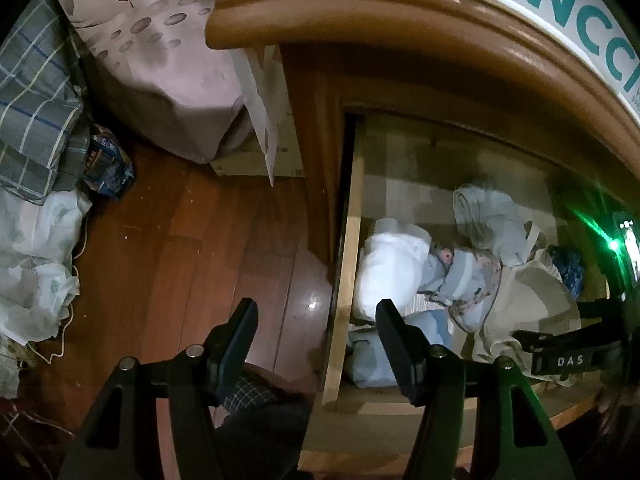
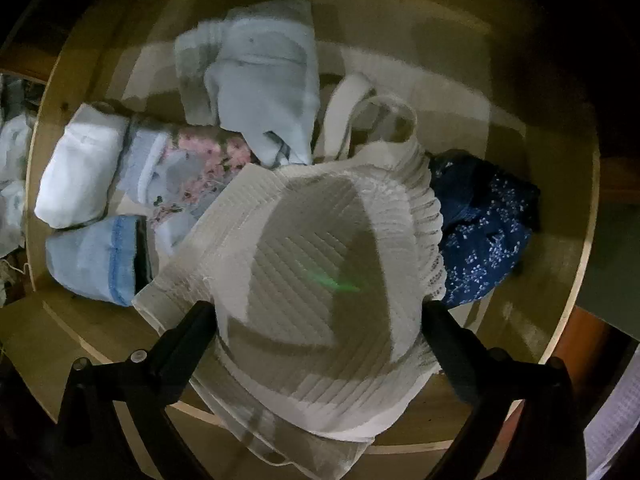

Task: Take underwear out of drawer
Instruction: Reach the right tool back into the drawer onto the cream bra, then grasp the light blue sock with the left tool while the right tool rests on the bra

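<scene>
The open wooden drawer point(image 2: 100, 344) holds several folded underwear pieces. A cream ribbed bra point(image 2: 320, 264) lies at the front middle, also seen in the left wrist view point(image 1: 532, 304). My right gripper point(image 2: 318, 320) is open, its fingers on either side of the bra cup; it enters the left wrist view point(image 1: 560, 344) from the right. A white roll point(image 2: 80, 164), a floral piece point(image 2: 192, 168), a light blue piece point(image 2: 264, 92), a blue-banded piece point(image 2: 96, 260) and a dark blue dotted piece point(image 2: 484, 224) lie around it. My left gripper point(image 1: 316, 320) is open and empty above the drawer's left wall point(image 1: 344, 280).
The wooden cabinet top point(image 1: 400, 12) overhangs the drawer. To the left are a red-brown floor point(image 1: 180, 260), a covered bed corner point(image 1: 160, 60), a plaid cloth pile point(image 1: 36, 100) and white bags point(image 1: 36, 260).
</scene>
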`<state>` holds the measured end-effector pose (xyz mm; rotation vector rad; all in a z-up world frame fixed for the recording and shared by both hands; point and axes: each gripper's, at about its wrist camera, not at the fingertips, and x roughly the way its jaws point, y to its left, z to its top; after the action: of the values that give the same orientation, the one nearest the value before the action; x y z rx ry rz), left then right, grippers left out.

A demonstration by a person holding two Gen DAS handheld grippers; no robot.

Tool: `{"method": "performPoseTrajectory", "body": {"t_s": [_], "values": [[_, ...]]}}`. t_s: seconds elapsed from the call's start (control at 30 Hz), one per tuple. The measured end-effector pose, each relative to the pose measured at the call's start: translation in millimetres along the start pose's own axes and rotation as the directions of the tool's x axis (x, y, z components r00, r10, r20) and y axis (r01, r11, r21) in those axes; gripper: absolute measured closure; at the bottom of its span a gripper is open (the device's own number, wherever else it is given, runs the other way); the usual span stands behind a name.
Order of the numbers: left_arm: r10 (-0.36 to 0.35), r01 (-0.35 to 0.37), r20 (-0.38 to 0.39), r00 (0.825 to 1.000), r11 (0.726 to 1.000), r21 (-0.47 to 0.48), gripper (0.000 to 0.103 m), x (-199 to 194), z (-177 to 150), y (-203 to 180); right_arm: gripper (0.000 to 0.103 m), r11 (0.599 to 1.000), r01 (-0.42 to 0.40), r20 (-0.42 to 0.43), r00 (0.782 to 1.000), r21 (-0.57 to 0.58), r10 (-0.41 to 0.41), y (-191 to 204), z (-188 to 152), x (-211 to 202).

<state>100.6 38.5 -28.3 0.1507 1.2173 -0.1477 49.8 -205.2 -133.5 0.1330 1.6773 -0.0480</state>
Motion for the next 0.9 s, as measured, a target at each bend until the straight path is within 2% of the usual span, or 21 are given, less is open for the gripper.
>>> {"method": "performPoseTrajectory", "body": {"t_s": [0.07,0.17,0.23,0.33,0.43,0.53,0.77,0.9], "values": [[0.003,-0.003,-0.01,1.0,1.0,0.007,0.04,2.4,-1.0,-1.7,0.003,1.0,-0.004,-0.02,1.0,0.0,0.004,-0.9,2.3,3.5],[0.002,-0.001,-0.027,1.0,1.0,0.012,0.04,6.0,-2.8,-4.6,0.014,1.0,0.0,-0.015,1.0,-0.019,-0.001,-0.9,3.1,4.0],[-0.005,0.005,-0.04,0.999,1.0,0.015,0.04,8.8,-3.2,-6.9,0.029,0.999,0.006,-0.006,1.0,-0.042,-0.006,1.3,0.0,1.8],[-0.036,0.038,-0.073,0.997,0.999,0.025,0.04,13.4,-5.0,-11.5,0.042,0.997,0.025,0.02,1.0,-0.07,-0.024,2.7,-9.1,-1.5],[-0.05,0.055,-0.107,0.993,0.997,0.05,0.04,19.1,-7.6,-19.7,0.05,0.996,0.056,0.043,0.998,-0.074,-0.053,-5.2,-21.0,-2.2],[-0.068,0.08,-0.136,0.988,0.993,0.082,0.04,23.1,-9.4,-27.8,0.053,0.993,0.091,0.057,0.995,-0.071,-0.087,-13.6,-26.3,-4.2],[-0.053,0.084,-0.211,0.976,0.987,0.139,0.038,37.9,-11.4,-47.6,0.056,0.997,0.076,0.067,0.995,-0.03,-0.074,-38.4,-40.6,-7.8],[0.0,0.039,-0.207,0.978,0.983,0.182,0.034,41.9,-9.5,-58.8,0.057,0.998,0.061,0.073,0.996,-0.016,-0.059,-36.8,-35.0,1.4]]}}
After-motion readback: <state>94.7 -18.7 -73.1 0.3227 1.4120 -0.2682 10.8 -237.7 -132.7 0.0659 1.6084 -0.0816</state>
